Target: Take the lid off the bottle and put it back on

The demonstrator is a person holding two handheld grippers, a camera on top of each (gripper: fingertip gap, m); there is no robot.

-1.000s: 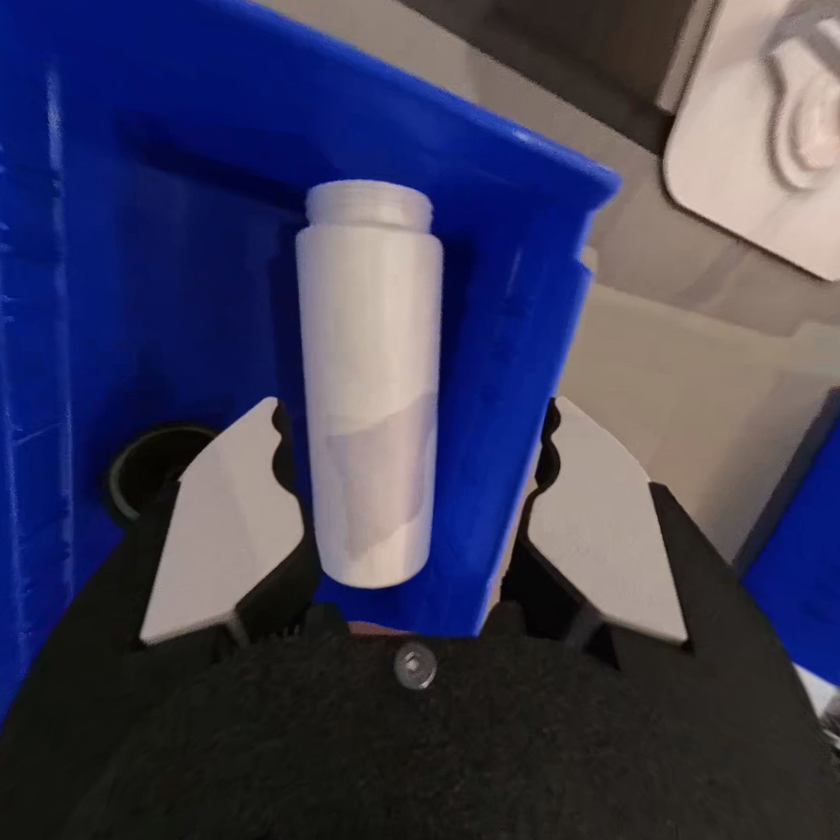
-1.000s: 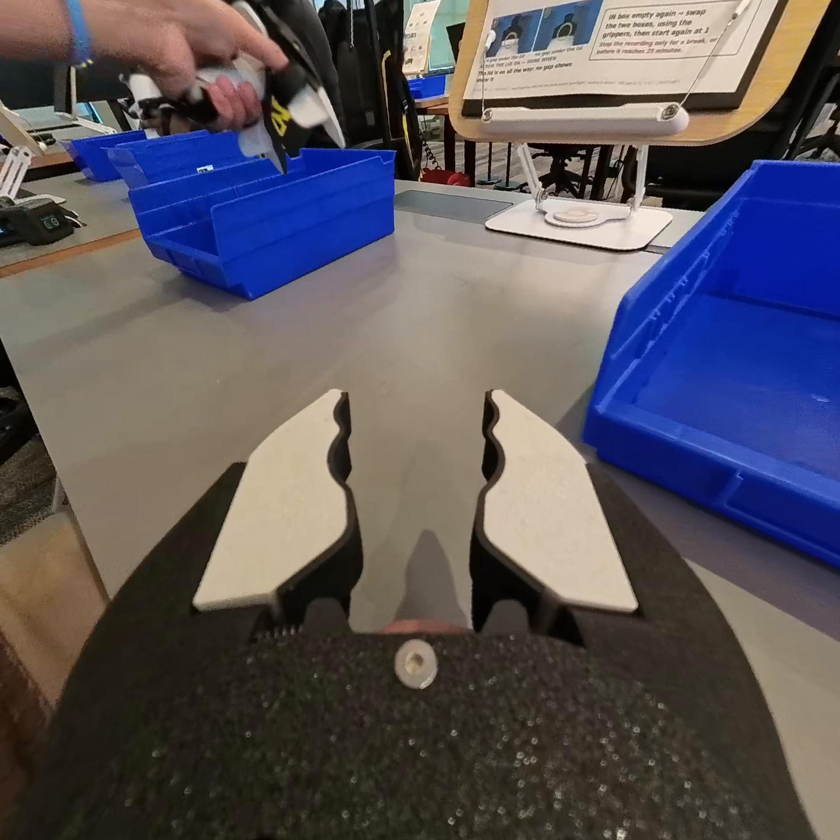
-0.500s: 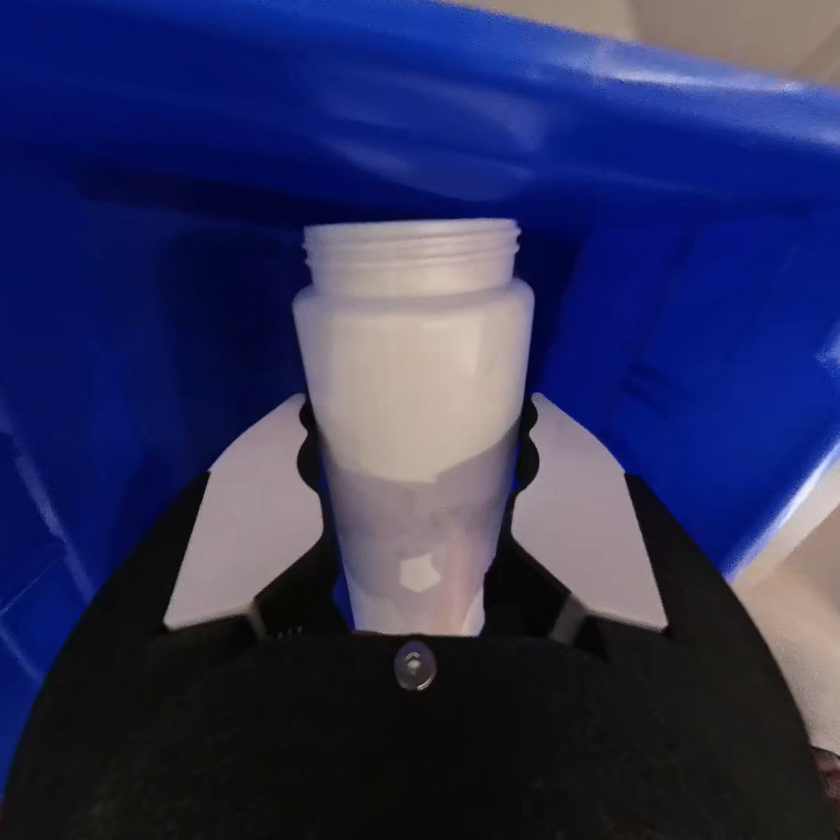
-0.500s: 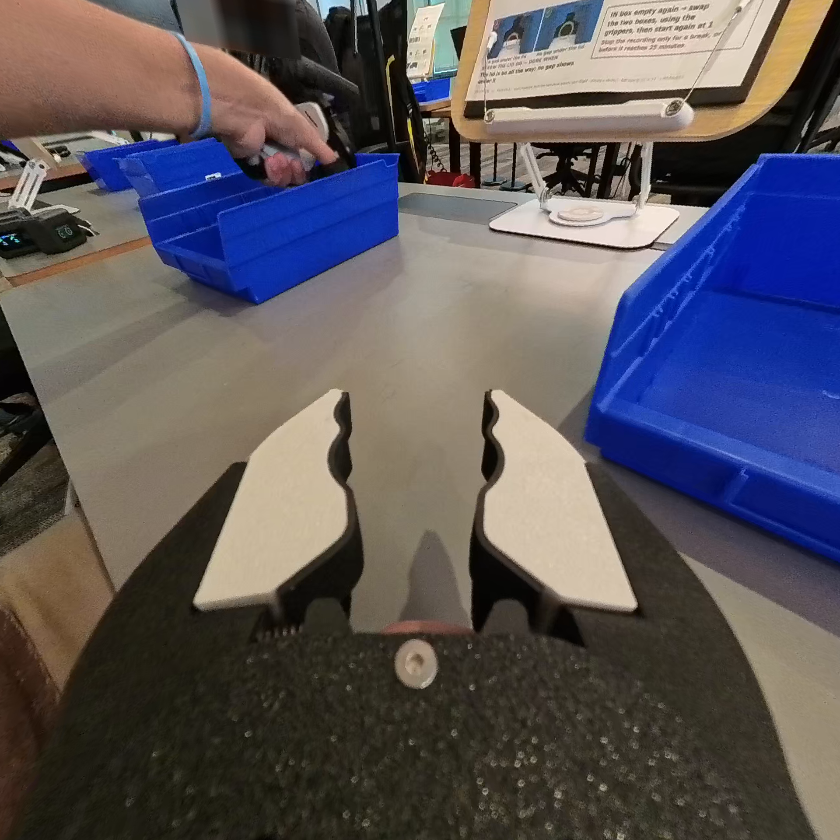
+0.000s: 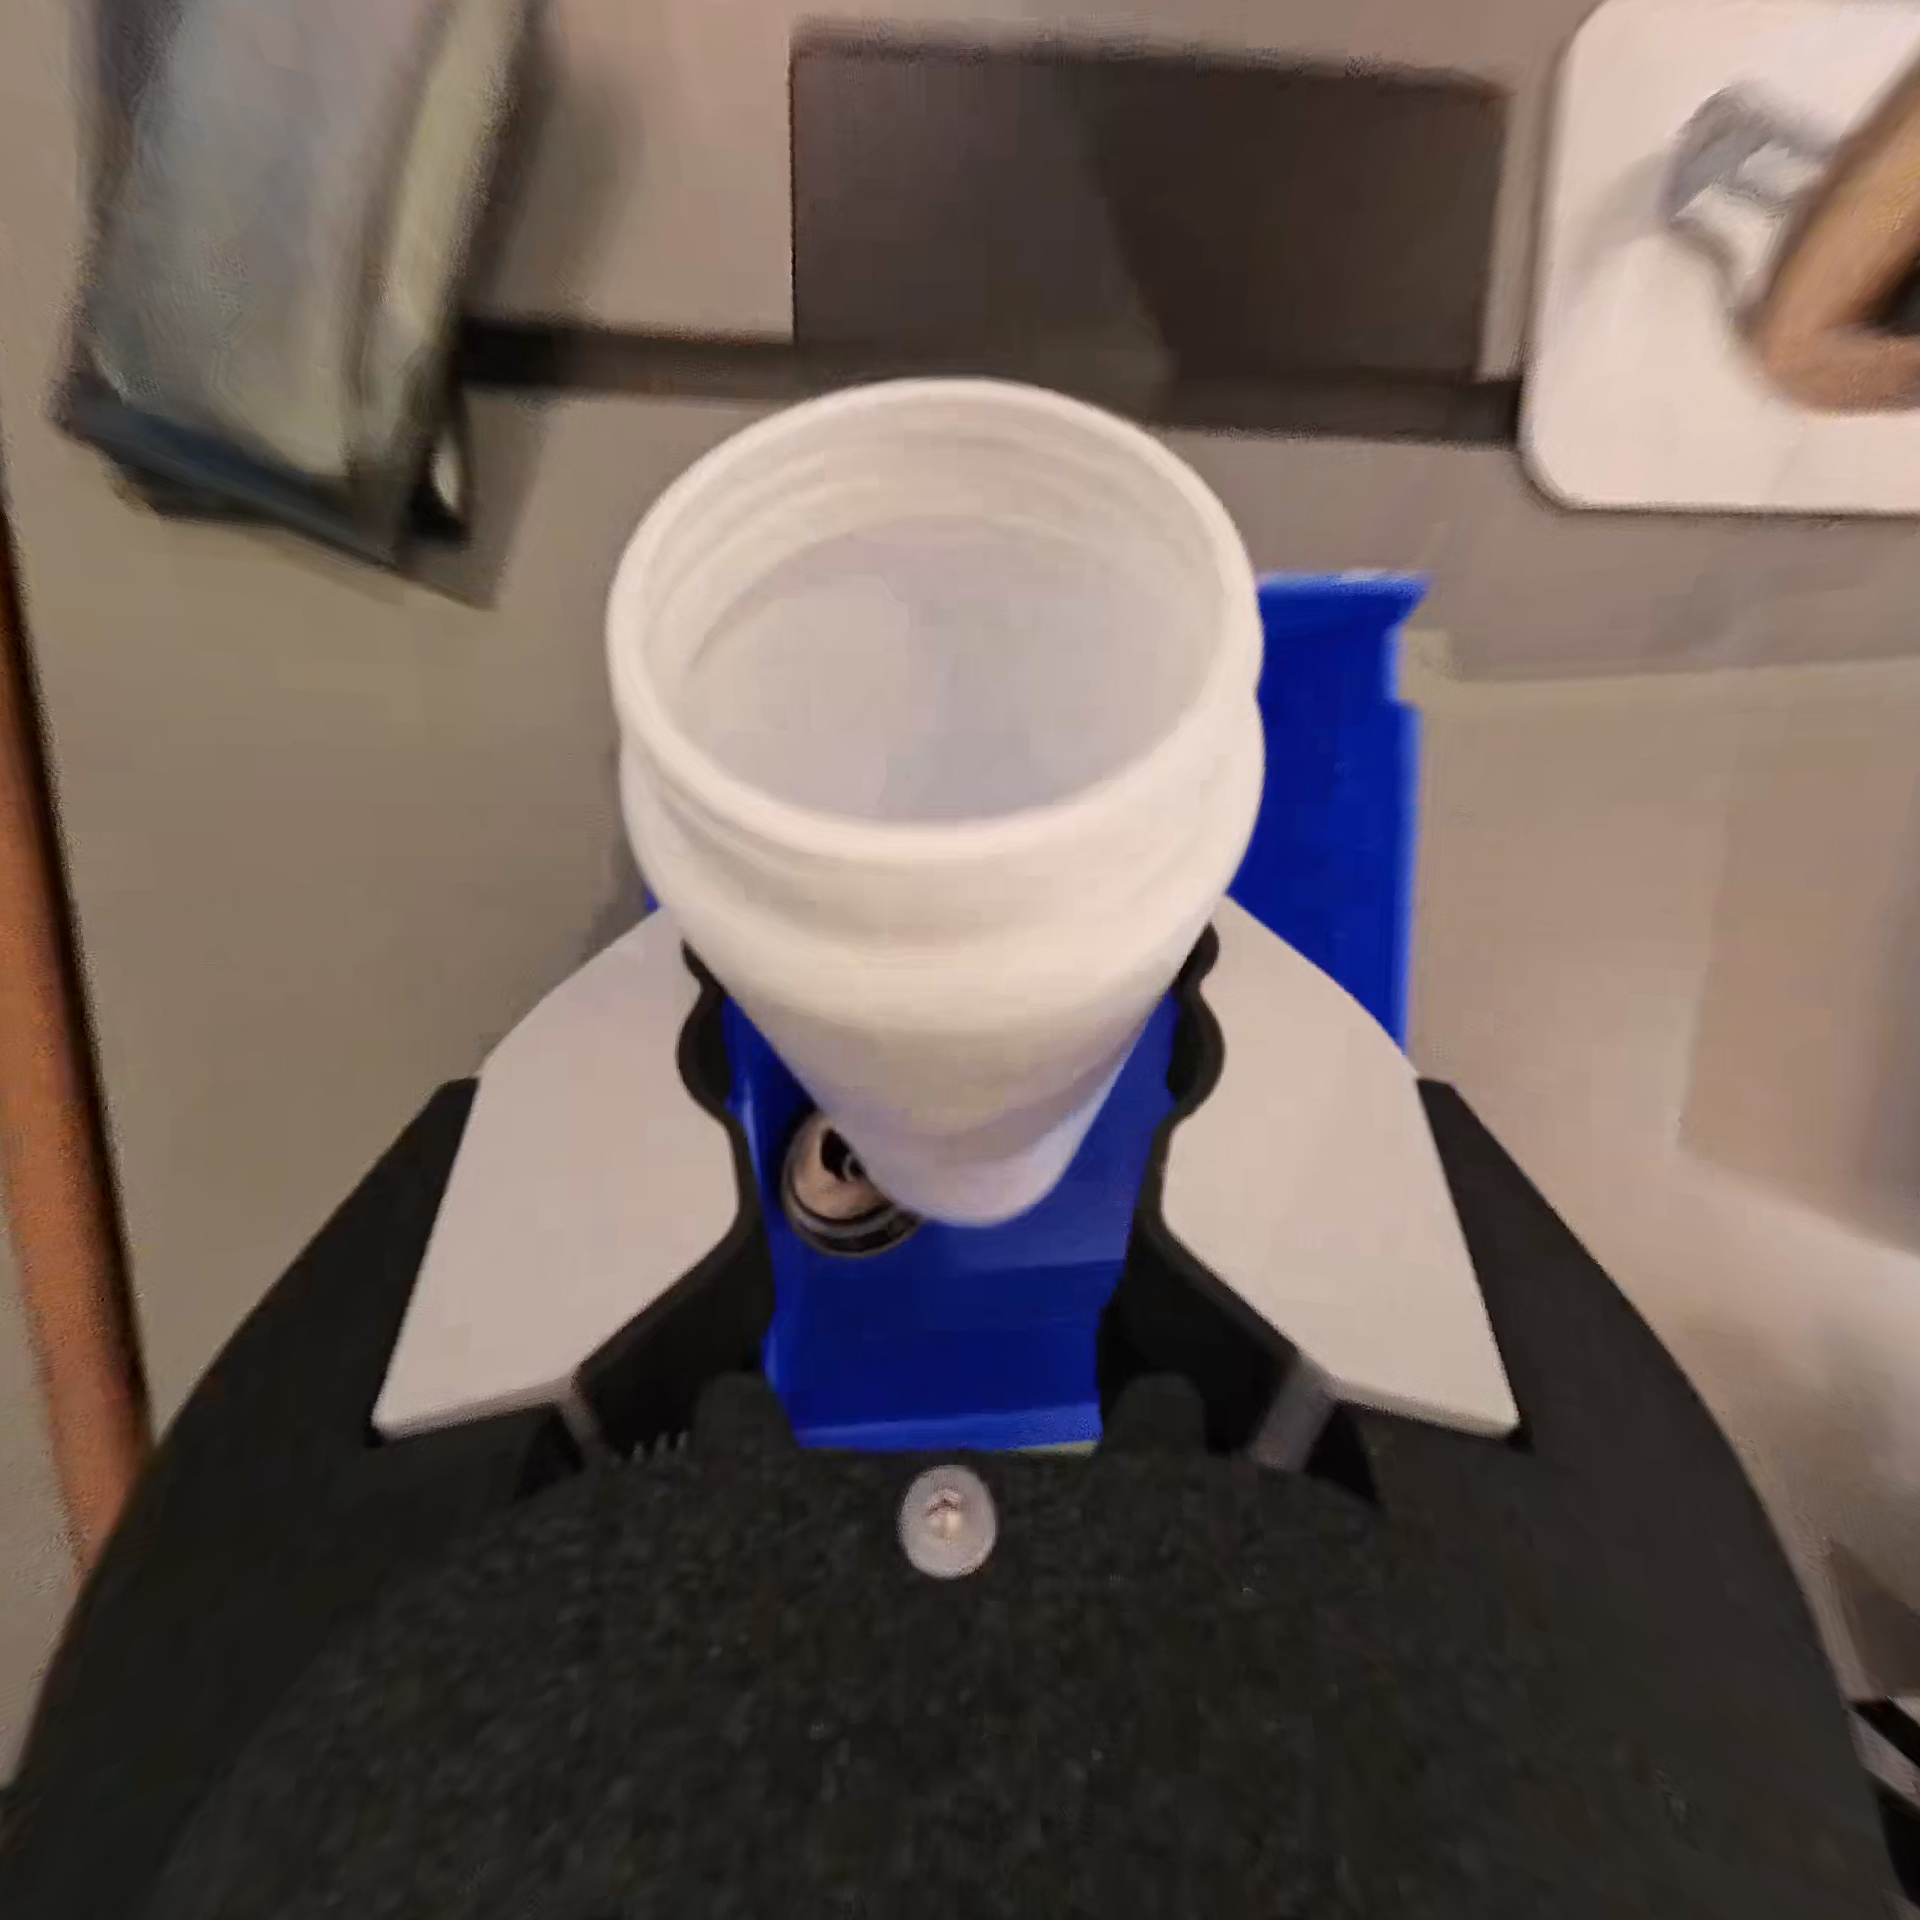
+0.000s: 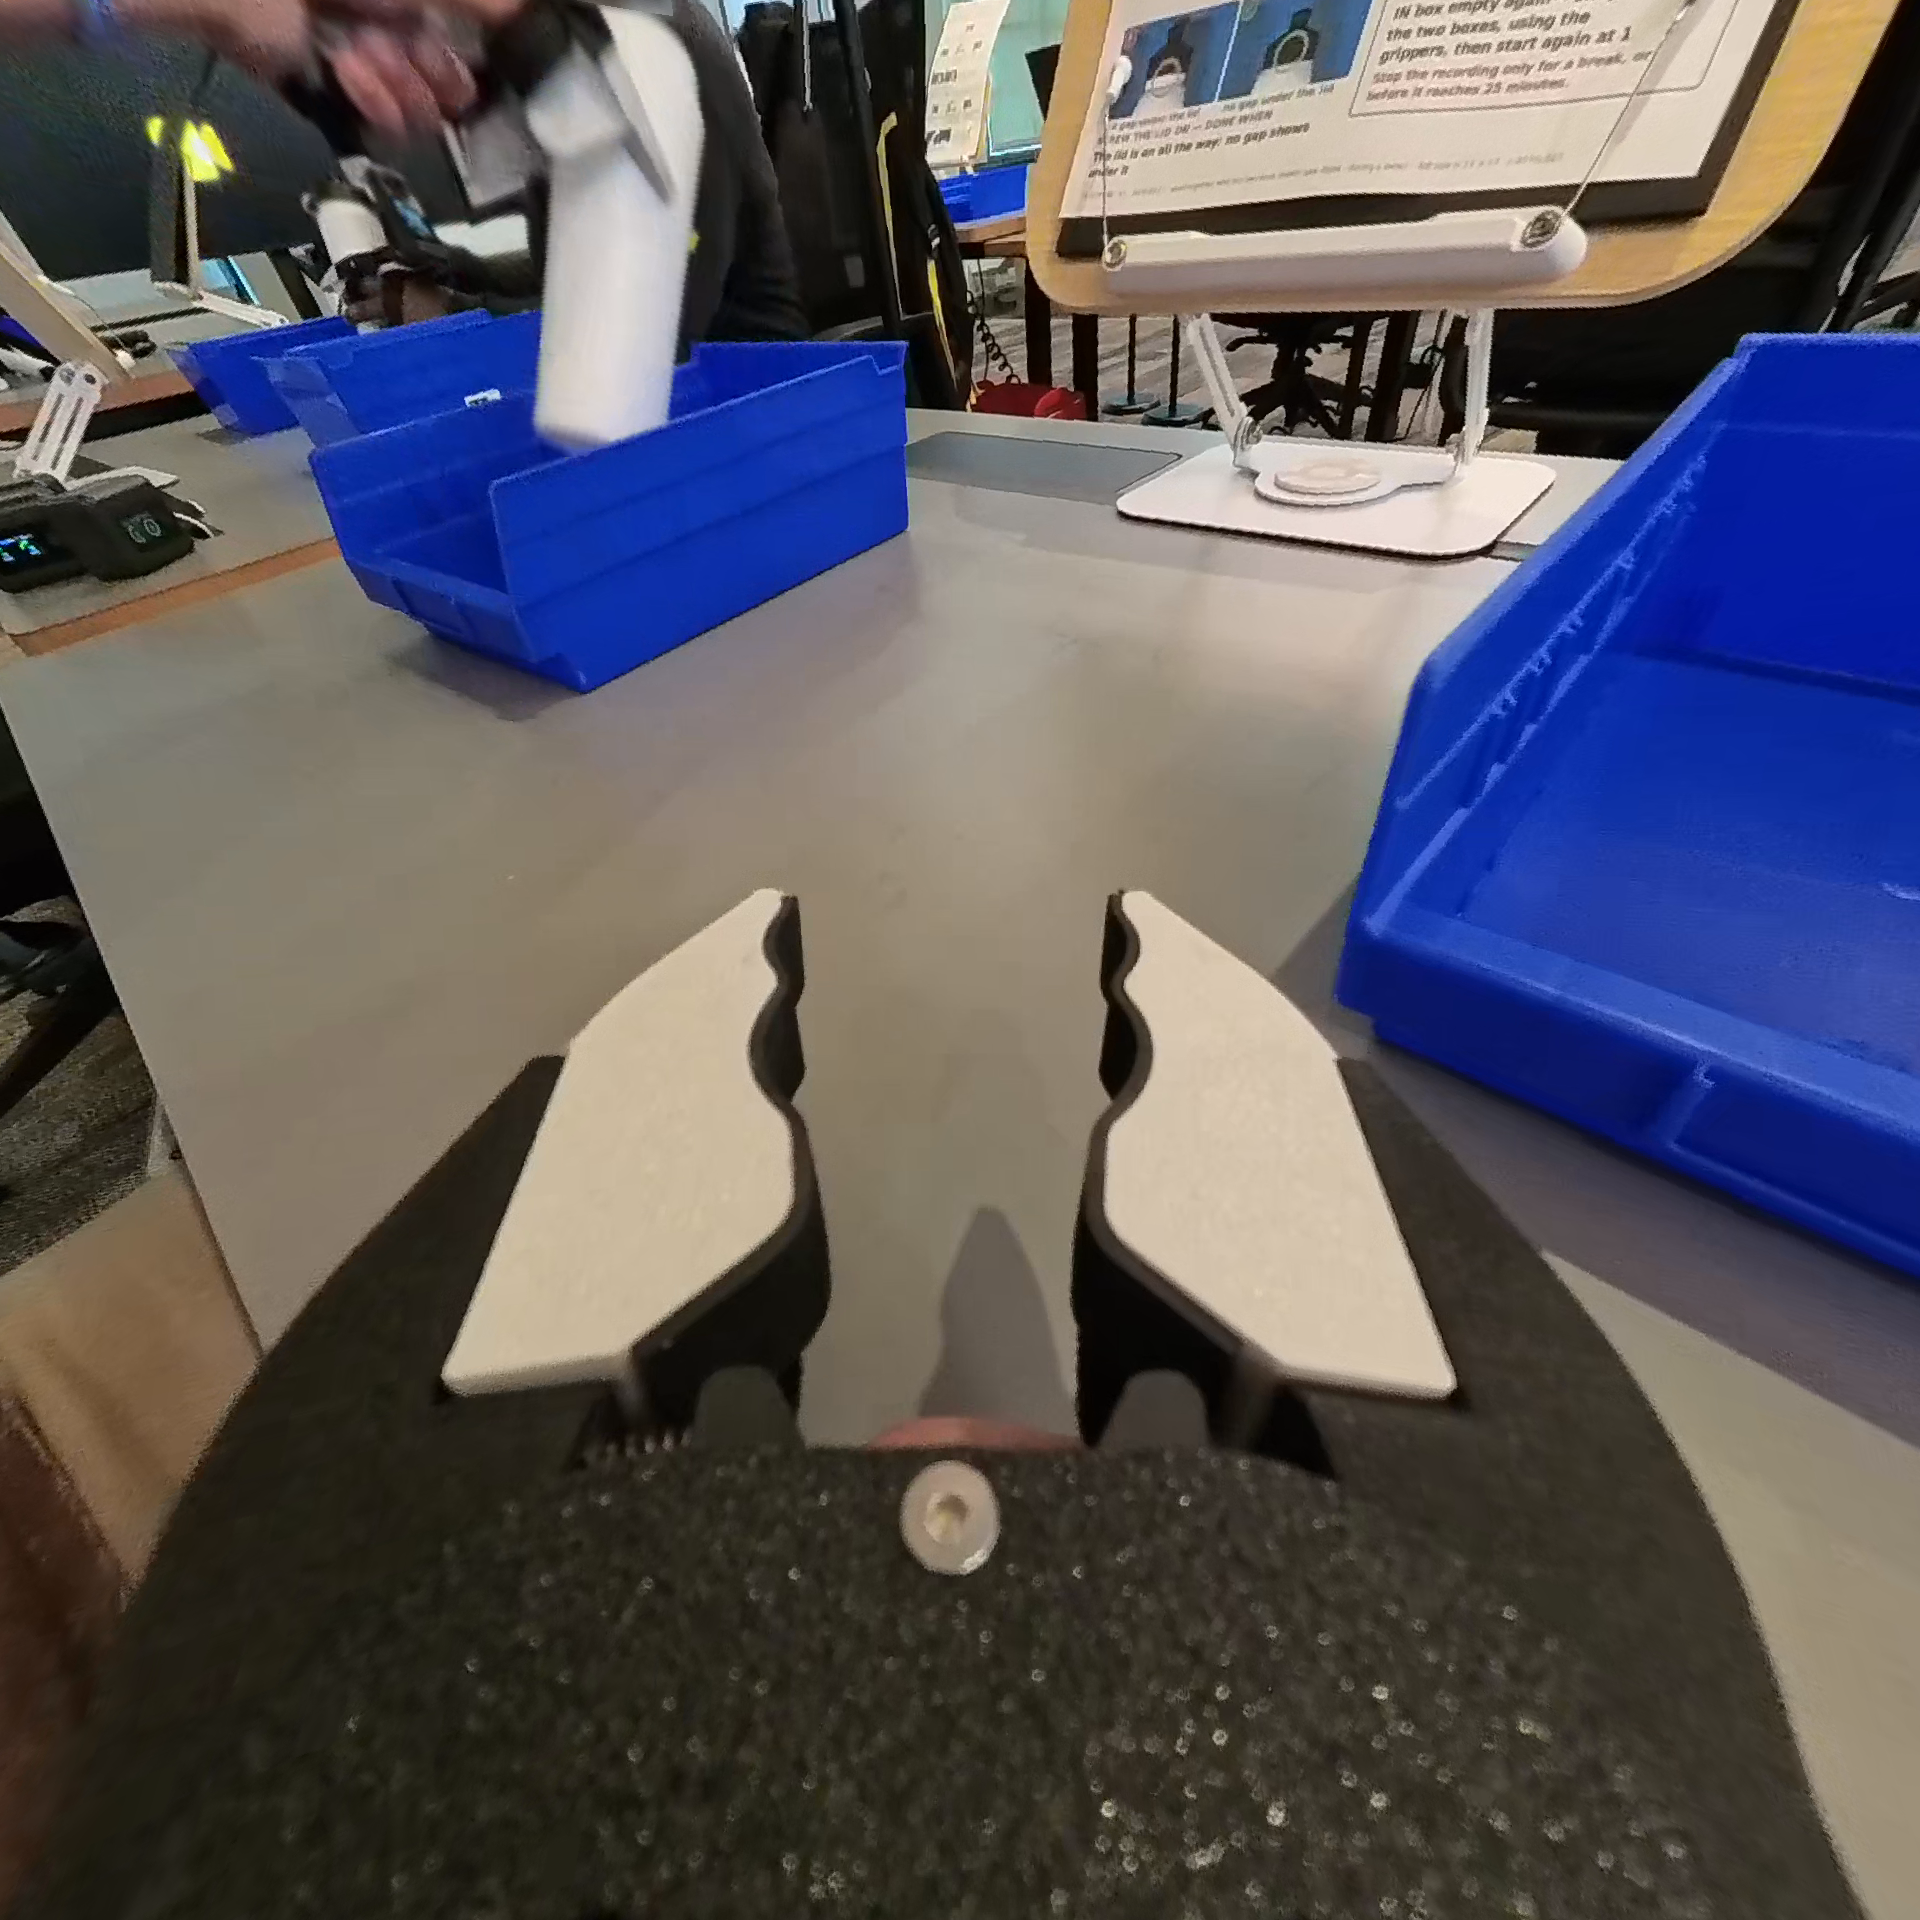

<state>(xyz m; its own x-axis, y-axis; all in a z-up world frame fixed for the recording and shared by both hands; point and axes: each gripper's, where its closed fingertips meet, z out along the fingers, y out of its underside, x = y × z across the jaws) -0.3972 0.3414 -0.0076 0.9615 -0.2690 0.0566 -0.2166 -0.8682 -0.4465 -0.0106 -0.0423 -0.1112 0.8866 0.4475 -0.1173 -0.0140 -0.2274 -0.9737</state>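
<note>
My left gripper [image 5: 945, 935] is shut on a white bottle [image 5: 935, 831] with no lid; its threaded open mouth faces the camera. The bottle hangs above a blue bin [image 5: 935, 1351], and a dark round object [image 5: 842, 1190], perhaps the lid, lies in that bin. The right wrist view shows the bottle [image 6: 613, 260] held tilted above the same bin [image 6: 623, 520] at the far left. My right gripper [image 6: 951, 914] is open and empty, low over the grey table [image 6: 831, 727].
A second, larger blue bin [image 6: 1662, 831] stands at the right, close to my right gripper. A document stand with a white base [image 6: 1330, 499] is at the back of the table; it also shows in the left wrist view [image 5: 1714, 364]. More blue bins and devices lie far left.
My left gripper closed on the white bottle lying in the blue bin, then lifted it out and above the bin. The right gripper has stayed open in place.
</note>
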